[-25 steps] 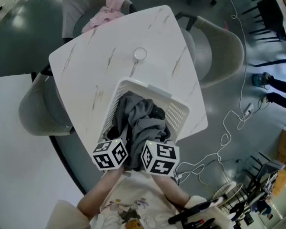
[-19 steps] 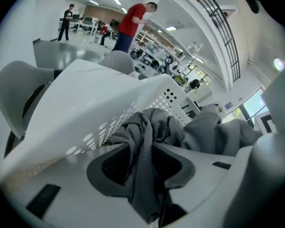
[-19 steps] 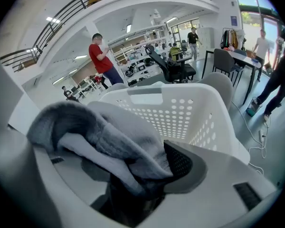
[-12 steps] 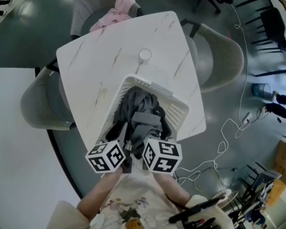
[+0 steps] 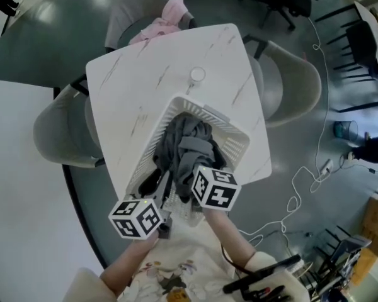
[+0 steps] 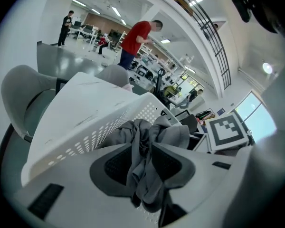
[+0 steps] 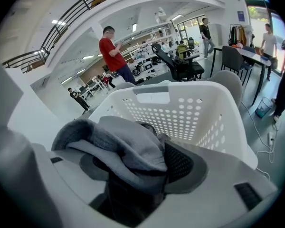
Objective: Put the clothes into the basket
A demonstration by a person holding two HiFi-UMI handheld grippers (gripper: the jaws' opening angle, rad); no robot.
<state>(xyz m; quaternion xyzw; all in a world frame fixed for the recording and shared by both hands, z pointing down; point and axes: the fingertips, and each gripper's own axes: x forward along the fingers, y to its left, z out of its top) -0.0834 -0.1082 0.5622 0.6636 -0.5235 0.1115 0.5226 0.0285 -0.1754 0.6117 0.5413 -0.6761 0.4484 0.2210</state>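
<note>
Left gripper [image 6: 143, 163]: shifted since the earlier frame toward the lower left of the head view, its marker cube now off the basket's near rim. Jaws close together, clamped on a narrow fold of the grey clothes [image 5: 186, 140], which hangs down between the pads.

Right gripper [image 7: 135, 167]: place in the head view much as before, at the basket's near edge, lower centre. Jaws have just been opening and now stand wide. Grey cloth is draped over one jaw and lies in the gap, while the meshed pad of the other shows bare beside it.

Basket [image 5: 205, 111]: white, perforated walls, set on the near part of the worktop, centre of the head view.

Grey clothes: bunched heap inside the basket, rising above its rim, with one strand running to the left gripper.

Worktop [image 5: 145, 80]: white, marbled, square with rounded corners.

Small round object [image 5: 197, 75]: on the worktop beyond the basket, apart from it. Its kind cannot be told.

Pink garment [image 5: 167, 21]: on a grey chair [image 5: 129, 2] at the upper centre, past the worktop's far edge.
</note>
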